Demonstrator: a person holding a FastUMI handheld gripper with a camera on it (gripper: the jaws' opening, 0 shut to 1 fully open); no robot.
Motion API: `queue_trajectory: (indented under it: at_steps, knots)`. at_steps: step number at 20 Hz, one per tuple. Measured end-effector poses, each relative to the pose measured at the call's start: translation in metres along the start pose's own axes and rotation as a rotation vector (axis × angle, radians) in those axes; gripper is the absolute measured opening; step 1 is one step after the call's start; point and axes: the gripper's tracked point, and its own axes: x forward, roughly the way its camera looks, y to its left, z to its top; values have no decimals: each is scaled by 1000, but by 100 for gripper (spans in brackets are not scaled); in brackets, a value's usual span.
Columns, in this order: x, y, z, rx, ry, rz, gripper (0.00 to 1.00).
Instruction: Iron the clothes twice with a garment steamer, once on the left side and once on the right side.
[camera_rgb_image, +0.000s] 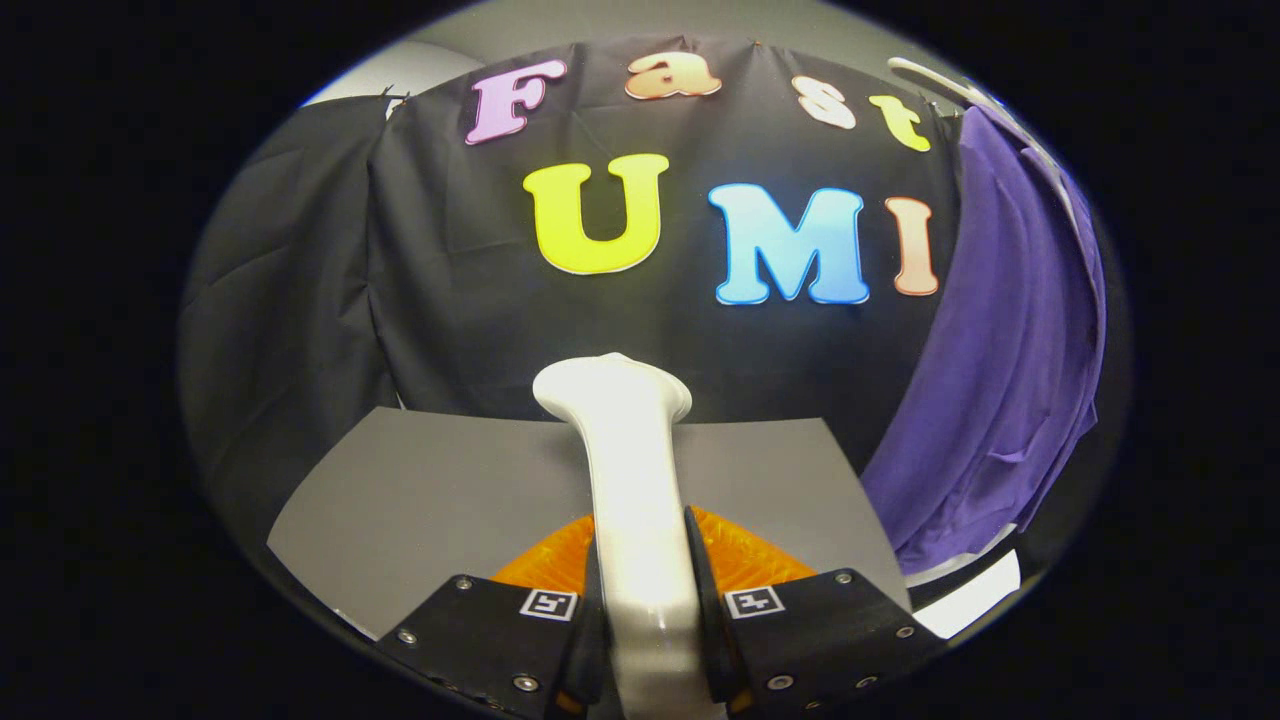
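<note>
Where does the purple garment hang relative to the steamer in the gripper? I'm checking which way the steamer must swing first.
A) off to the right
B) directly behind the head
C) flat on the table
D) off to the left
A: the purple garment hangs right of the white steamer, which the gripper clamps between its fingers.

The garment steamer (628, 470) clamped between the two fingers of the claw (645, 590) looks like smooth, glossy plastic, with a soft sheen along its handle and head; the claw's fingers (705, 590) pressing on it from both sides seem matt and hard; the counter (430, 500) under and ahead of the claw is a flat, matt sheet, smooth and without shine; the purple garment (1000, 400) hanging to the right beyond the claw is soft cloth, matt, falling in folds; the booth wall (420, 300) behind is creased matt cloth.
</note>
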Motion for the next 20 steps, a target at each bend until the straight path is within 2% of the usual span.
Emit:
queue_trajectory:
  at_steps: [2, 7, 12, 20]
  knots:
    - [-27, -14, 10, -6, -46, -7, 39]
    - [-94, -64, 30, -90, -165, -113, 39]
    - [-146, -98, 34, -113, -210, -138, 39]
    - [-215, -164, 38, -60, -272, -162, 39]
